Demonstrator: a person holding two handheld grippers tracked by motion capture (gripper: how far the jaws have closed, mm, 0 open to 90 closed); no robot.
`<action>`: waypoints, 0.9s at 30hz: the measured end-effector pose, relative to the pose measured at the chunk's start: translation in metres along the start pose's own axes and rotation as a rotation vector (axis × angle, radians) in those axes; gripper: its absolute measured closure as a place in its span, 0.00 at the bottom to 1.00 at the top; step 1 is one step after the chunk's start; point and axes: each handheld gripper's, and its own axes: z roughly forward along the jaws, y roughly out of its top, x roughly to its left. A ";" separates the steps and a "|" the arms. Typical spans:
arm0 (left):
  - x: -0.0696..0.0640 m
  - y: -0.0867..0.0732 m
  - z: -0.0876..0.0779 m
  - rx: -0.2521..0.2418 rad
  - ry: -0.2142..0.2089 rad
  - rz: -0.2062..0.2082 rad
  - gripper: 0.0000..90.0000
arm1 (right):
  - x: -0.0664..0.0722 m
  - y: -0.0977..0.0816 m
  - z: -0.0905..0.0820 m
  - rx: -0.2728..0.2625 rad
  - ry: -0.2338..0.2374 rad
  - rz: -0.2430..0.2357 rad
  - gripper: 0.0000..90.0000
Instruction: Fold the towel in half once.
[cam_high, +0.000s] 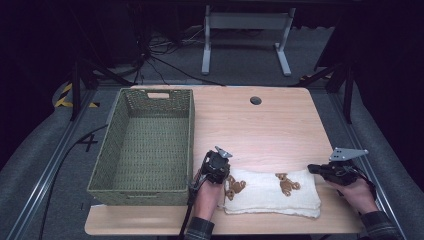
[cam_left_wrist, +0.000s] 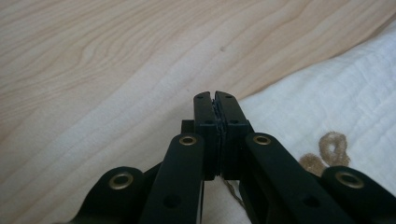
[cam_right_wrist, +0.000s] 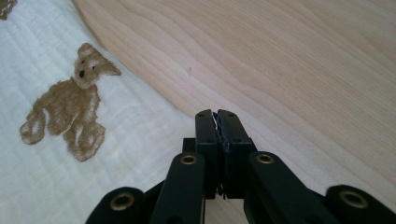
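A folded white cloth printed with brown teddy bears (cam_high: 272, 192) lies along the near edge of the pale wooden bench (cam_high: 270, 125). The left claw (cam_left_wrist: 215, 100) is closed at its left end, the right claw (cam_right_wrist: 215, 115) closed at its right end, seemingly empty. A woven green rectangular basket (cam_high: 116, 145) fills the bench's left side

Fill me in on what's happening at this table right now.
A person sits at a light wooden table with a black two-jaw tool in each hand. The left tool is at the left end of a folded white cloth with brown teddy bear prints, the right tool at its right end. Both tools' jaws are shut, and whether they pinch the cloth's edge is unclear. An empty green woven basket sits to the cloth's left.
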 end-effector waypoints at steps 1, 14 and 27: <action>0.000 0.000 0.001 0.001 -0.001 -0.002 0.98 | -0.001 0.001 0.001 -0.001 0.001 0.001 0.98; 0.005 0.004 0.011 0.038 -0.034 -0.015 0.74 | -0.001 -0.003 0.003 0.020 0.017 -0.005 0.98; 0.015 0.021 0.005 -0.042 -0.008 -0.016 0.97 | -0.013 0.005 0.005 -0.014 -0.030 0.012 0.98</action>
